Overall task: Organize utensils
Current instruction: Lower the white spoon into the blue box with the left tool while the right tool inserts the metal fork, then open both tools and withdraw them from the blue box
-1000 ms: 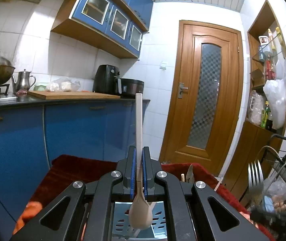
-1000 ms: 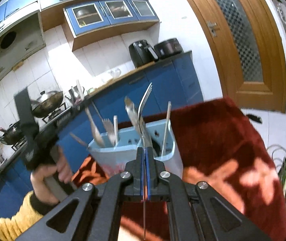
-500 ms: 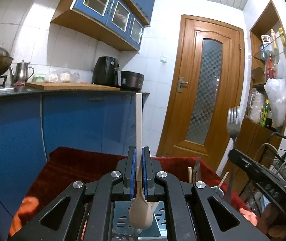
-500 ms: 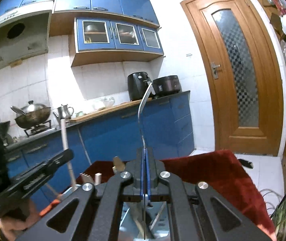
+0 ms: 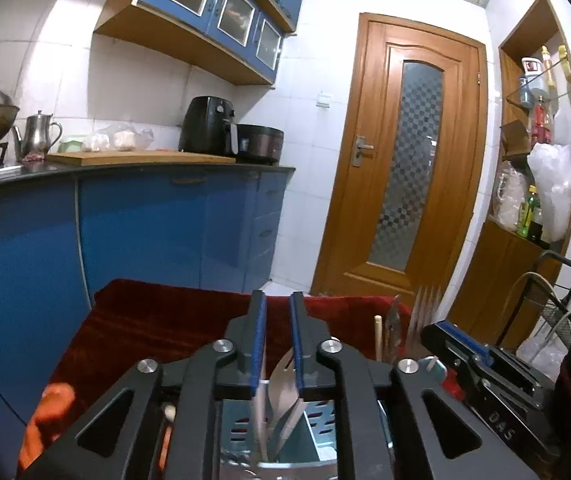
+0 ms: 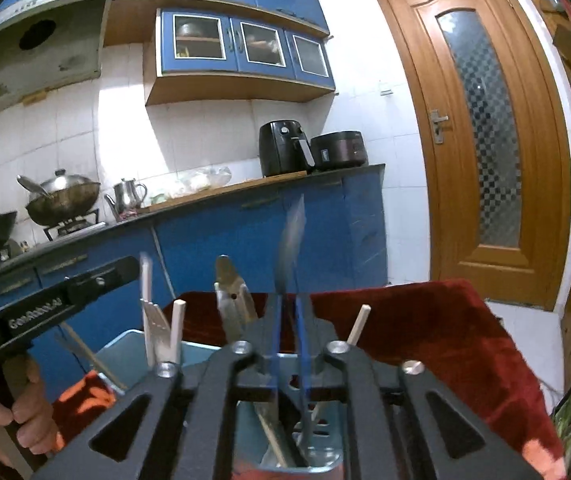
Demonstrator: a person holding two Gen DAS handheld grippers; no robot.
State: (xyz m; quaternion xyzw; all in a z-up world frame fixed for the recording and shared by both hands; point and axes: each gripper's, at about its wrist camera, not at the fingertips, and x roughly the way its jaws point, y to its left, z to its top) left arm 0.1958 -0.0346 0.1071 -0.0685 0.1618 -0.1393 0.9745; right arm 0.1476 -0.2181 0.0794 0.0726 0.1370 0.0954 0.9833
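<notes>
My left gripper [image 5: 277, 312] is open and empty above a light blue slotted utensil holder [image 5: 317, 444]. A pale wooden spoon [image 5: 281, 392] stands loose in the holder below the fingers. My right gripper [image 6: 288, 312] is open over the same holder [image 6: 125, 348]. A metal fork [image 6: 291, 236], blurred, stands upright between its open fingers, with no pad pressing on it. Another fork [image 6: 153, 320], chopsticks [image 6: 177, 320] and a metal utensil [image 6: 229, 292] stand in the holder. The right gripper [image 5: 457, 340] also shows in the left wrist view, with fork tines [image 5: 425, 304] behind it.
The holder stands on a table with a dark red cloth [image 5: 157, 320]. Blue cabinets [image 5: 145, 232] with a black counter run along the left. A wooden door [image 5: 409, 168] is behind. A shelf unit [image 5: 533, 160] and wire rack [image 5: 557, 312] stand at the right.
Both grippers have opened. The wooden spoon has dropped from the left gripper into the holder. The fork is loose between the right fingers and has sunk lower.
</notes>
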